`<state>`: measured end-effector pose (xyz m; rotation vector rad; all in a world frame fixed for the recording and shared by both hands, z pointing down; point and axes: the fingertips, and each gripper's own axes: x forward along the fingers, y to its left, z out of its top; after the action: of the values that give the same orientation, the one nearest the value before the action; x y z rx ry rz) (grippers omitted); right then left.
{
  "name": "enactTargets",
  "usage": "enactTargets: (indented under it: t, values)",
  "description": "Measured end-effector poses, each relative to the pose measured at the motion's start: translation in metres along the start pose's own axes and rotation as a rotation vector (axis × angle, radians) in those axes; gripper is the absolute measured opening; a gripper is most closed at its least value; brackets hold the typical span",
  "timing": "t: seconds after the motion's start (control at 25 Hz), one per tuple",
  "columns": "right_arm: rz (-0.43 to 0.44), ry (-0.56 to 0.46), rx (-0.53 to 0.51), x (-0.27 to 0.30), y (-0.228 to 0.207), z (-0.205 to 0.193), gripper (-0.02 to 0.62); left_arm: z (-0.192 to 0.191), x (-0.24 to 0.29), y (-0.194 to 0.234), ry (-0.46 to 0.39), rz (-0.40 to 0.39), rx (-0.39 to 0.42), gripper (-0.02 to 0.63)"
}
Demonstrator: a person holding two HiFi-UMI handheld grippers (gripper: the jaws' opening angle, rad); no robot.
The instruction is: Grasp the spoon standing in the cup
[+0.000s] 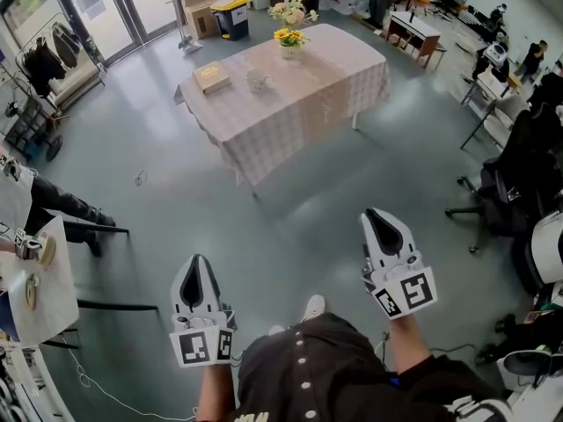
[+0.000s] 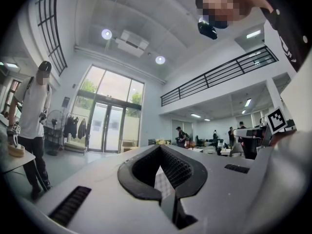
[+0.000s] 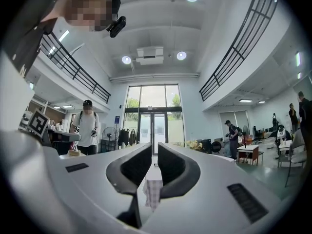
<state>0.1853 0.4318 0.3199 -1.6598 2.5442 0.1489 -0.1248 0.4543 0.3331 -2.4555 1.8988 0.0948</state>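
A clear cup [image 1: 259, 80] stands on the table with the checked cloth [image 1: 325, 86], far ahead across the floor; it is too small to make out the spoon. My left gripper [image 1: 199, 269] hangs low by my body, jaws together and empty. My right gripper [image 1: 380, 219] sits beside it, jaws drawn in to a thin slit with nothing between them. In the left gripper view the fingertips [image 2: 160, 148] meet, and the checked cloth [image 2: 163, 186] shows through the hollow. In the right gripper view the checked cloth [image 3: 152, 189] shows between the fingers [image 3: 139, 162].
On the table are a tan box [image 1: 211, 76] and yellow flowers [image 1: 289, 38]. A small white table [image 1: 44, 297] and a person's legs [image 1: 66, 207] are at the left. Black office chairs [image 1: 506, 192] stand at the right. Bare grey floor [image 1: 290, 227] lies between me and the table.
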Motion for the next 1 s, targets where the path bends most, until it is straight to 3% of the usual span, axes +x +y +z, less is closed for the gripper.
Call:
enactTargets:
  t: [1.0]
  values:
    - [0.045, 0.027, 0.033, 0.008, -0.011, -0.004, 0.259, 0.001, 0.007, -0.011, 0.007, 0.013, 0.004, 0.017]
